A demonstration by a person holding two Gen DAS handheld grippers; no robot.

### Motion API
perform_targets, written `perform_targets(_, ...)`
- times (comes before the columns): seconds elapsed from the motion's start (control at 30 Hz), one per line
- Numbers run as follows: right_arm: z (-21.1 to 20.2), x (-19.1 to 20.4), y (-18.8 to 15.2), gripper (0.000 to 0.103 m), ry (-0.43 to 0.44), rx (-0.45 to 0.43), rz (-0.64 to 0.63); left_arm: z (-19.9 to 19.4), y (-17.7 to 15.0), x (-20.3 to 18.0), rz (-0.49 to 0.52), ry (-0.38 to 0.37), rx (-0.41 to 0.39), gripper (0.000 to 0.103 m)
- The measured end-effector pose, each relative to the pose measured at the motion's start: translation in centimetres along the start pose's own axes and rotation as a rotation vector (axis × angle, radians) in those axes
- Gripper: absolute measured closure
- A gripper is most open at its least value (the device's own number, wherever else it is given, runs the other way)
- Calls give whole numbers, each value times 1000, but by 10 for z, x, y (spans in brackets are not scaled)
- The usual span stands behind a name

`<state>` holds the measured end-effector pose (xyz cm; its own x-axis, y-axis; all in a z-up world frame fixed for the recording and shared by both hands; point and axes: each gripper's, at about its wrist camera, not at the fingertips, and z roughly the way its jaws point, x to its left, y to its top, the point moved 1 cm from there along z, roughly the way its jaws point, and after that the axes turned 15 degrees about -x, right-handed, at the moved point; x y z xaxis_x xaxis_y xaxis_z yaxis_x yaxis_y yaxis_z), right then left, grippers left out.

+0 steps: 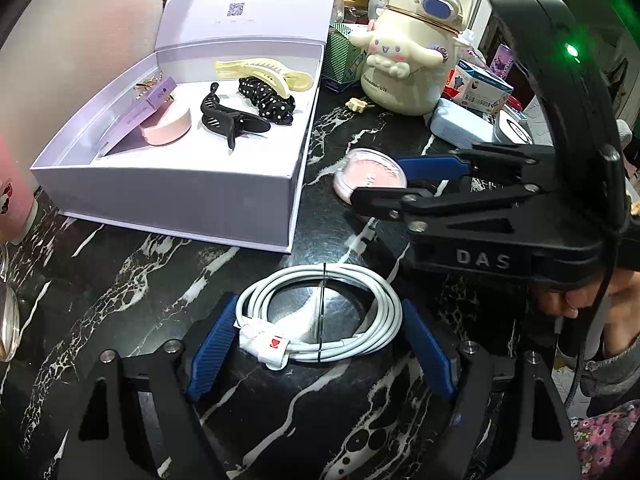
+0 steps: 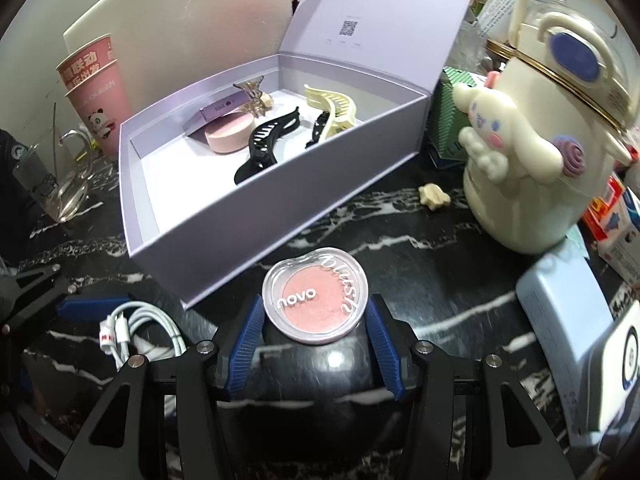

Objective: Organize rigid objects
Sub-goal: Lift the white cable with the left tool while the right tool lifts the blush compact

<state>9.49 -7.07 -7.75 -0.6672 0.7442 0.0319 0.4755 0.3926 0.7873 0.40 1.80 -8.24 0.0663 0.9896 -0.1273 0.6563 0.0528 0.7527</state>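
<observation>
The right tool [image 2: 316,322] has its blue pads either side of the clear blush compact [image 2: 315,299], which lies on the black marble tabletop [image 2: 440,280] just in front of the open lilac box [image 2: 256,232]. Whether the pads press its rim I cannot tell. The compact is round, slick and shallow, so I judge an off-centre squeeze could shoot it forward against the box wall, or a weak grip could drop it on the way up and over that wall. The left tool [image 1: 320,344] stands apart around the coiled white cable [image 1: 320,312], also in front of the box, not squeezing it. Inside the box I count two large hair claws, one black [image 1: 232,118] and one cream [image 1: 264,72], one pink round case [image 1: 166,124], one dotted scrunchie [image 1: 268,100] and one lilac carton [image 1: 140,114]
</observation>
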Motion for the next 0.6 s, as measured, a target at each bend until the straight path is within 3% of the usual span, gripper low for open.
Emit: perform_targets(0.6, -66, -16, -52, 51, -115, 16, 102, -5, -8, -17, 26, -15, -20, 21)
